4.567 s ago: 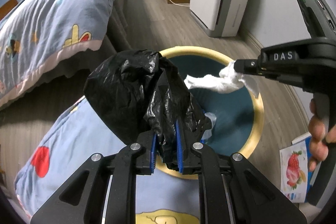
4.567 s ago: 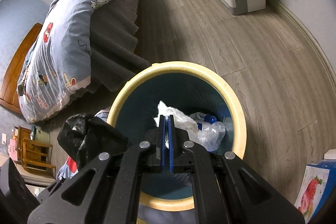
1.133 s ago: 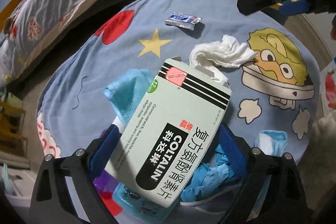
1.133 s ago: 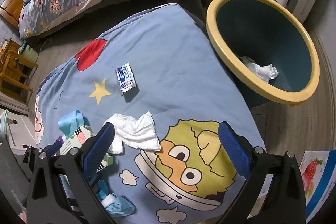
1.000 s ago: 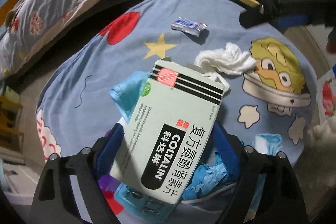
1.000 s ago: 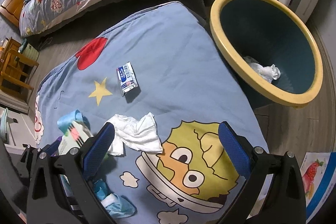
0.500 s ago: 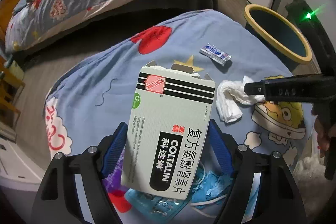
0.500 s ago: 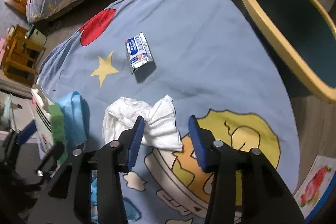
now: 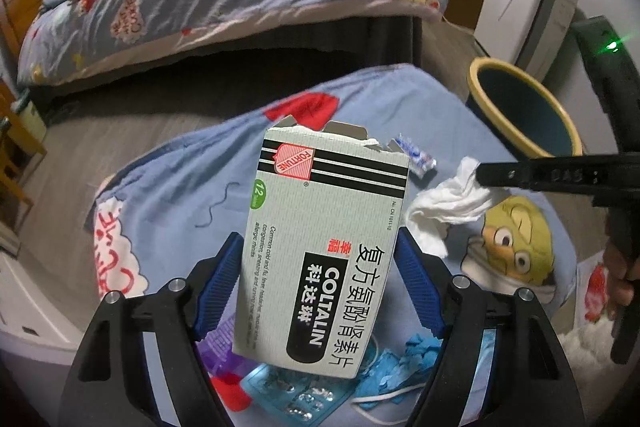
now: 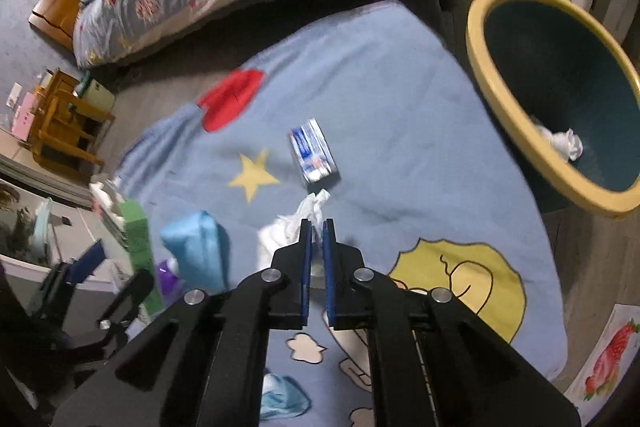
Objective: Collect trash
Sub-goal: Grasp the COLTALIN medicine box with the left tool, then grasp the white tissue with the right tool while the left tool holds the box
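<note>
Box point(image 9: 320, 259) lifted in L gripper point(image 9: 320, 291), R gripper point(image 10: 314, 247) now pinching tissue point(image 10: 280, 231), sachet point(image 10: 314, 153) near.

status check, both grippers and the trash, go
Left hand-held gripper shut on box. Right hand-held gripper shut on tissue. Bin unobstructed.

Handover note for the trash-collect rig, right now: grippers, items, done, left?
Left gripper: shut on the Coltalin box, lifted off the blue blanket.
Right gripper: jaws closed on the white tissue, just above the blanket.
Bin: to the right of the blanket, a crumpled white tissue already inside.
Left on the blanket: small blue-white packet, blue mask, blister pack, second mask, purple item.
Next, probably: drop box and tissue in the bin, then return for the rest.
</note>
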Available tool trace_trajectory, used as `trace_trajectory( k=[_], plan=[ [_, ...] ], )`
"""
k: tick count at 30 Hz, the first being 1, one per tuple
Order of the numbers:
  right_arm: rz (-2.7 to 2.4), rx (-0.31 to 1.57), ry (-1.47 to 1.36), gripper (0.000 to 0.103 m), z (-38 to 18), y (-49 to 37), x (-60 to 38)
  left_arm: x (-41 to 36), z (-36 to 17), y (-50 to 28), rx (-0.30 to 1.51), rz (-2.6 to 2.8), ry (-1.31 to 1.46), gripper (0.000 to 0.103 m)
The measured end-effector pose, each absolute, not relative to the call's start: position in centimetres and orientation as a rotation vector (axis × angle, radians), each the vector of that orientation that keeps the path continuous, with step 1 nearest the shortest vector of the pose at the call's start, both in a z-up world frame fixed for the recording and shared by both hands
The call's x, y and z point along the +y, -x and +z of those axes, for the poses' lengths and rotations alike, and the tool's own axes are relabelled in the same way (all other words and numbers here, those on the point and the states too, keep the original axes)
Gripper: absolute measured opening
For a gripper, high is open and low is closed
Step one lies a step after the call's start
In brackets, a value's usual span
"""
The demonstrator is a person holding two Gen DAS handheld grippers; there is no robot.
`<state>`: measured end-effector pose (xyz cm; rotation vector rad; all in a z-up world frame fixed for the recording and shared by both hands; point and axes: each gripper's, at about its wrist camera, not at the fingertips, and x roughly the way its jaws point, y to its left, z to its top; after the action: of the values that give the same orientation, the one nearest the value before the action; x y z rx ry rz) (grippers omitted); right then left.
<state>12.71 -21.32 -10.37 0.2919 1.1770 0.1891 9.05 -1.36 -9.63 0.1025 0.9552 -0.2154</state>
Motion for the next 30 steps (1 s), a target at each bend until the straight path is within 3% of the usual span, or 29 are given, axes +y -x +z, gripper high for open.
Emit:
trace_trajectory(
  k=[7,11,19,21,23,30],
  plan=[
    [0.239,1.035,-0.158,0.005,-2.6,-14.1,-21.6,-1.5,-7.8,-9.5,0.904,-0.206,-0.114,0.076],
    [0.245,0.994,-0.17,0.005,-1.2,-14.6,-23.7,-1.8,-7.3,-9.7,0.89,-0.212,-0.108,0.076],
    [0.242,1.16,-0.153,0.009,-8.1,-16.5,-24.7,-1.7,-7.7,-10.2,0.913,-0.185,-0.079,0.076],
    [0.232,1.188,-0.111,0.029,-9.5,-16.7,-24.5,-1.7,-7.8,-10.4,0.916,-0.179,-0.078,0.076],
    [0.231,1.22,-0.083,0.04,-10.9,-17.0,-24.2,-1.7,-7.9,-10.5,0.918,-0.178,-0.07,0.076],
    [0.231,1.309,0.02,0.04,-15.1,-17.9,-22.6,-1.6,-8.2,-10.9,0.932,-0.186,-0.055,0.076]
  ],
)
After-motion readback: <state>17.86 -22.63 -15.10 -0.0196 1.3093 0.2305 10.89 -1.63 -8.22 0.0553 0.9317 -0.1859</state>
